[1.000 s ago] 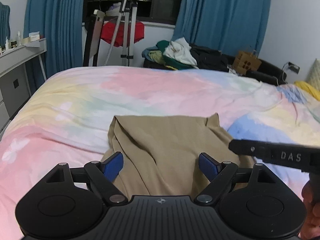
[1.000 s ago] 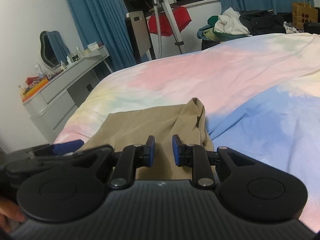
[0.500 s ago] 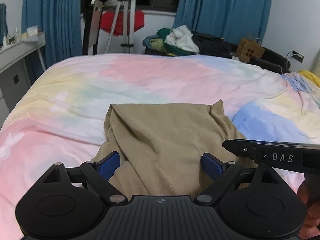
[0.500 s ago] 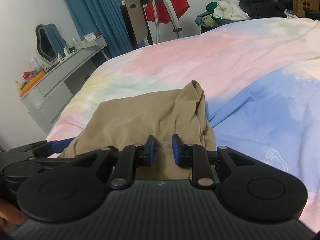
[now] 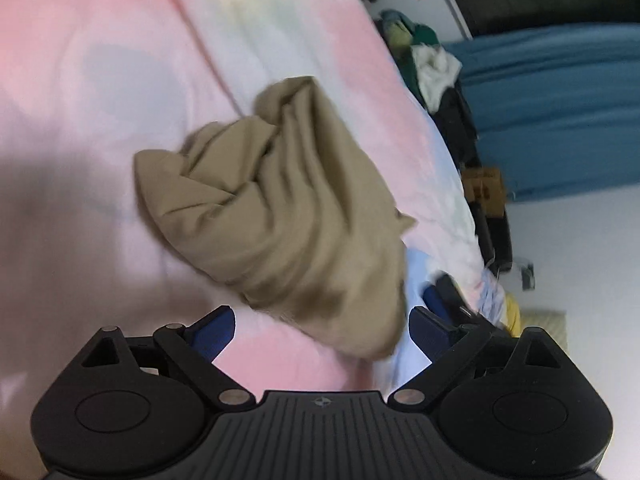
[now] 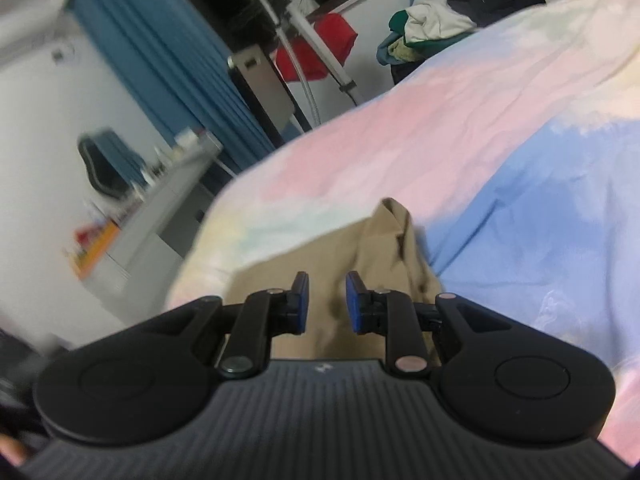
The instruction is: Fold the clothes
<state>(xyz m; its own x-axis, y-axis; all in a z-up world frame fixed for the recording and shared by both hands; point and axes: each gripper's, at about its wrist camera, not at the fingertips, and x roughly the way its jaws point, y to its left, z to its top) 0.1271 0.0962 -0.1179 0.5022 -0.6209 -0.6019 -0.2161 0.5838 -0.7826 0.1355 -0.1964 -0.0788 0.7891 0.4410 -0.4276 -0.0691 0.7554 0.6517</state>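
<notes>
- Left wrist view: the left tongs (image 5: pixel 322 326) have rolled hard sideways and have just been opening, now wide and empty; the tan garment (image 5: pixel 288 208), earlier flat, lies bunched on the bed (image 5: pixel 80 80) just ahead.
- Right wrist view: the right tongs (image 6: pixel 327 300) stay narrow, gripping nothing, garment just beyond; folding likely restarts.

Bed (image 6: pixel 460 128) surface open around the crumpled tan garment (image 5: pixel 296 208); clothes pile (image 6: pixel 424 28) crowds the far edge.

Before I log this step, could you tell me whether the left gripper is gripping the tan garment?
No. The left gripper stands wide open, its blue pads clear of the tan garment, which lies crumpled on the bedspread.
</notes>
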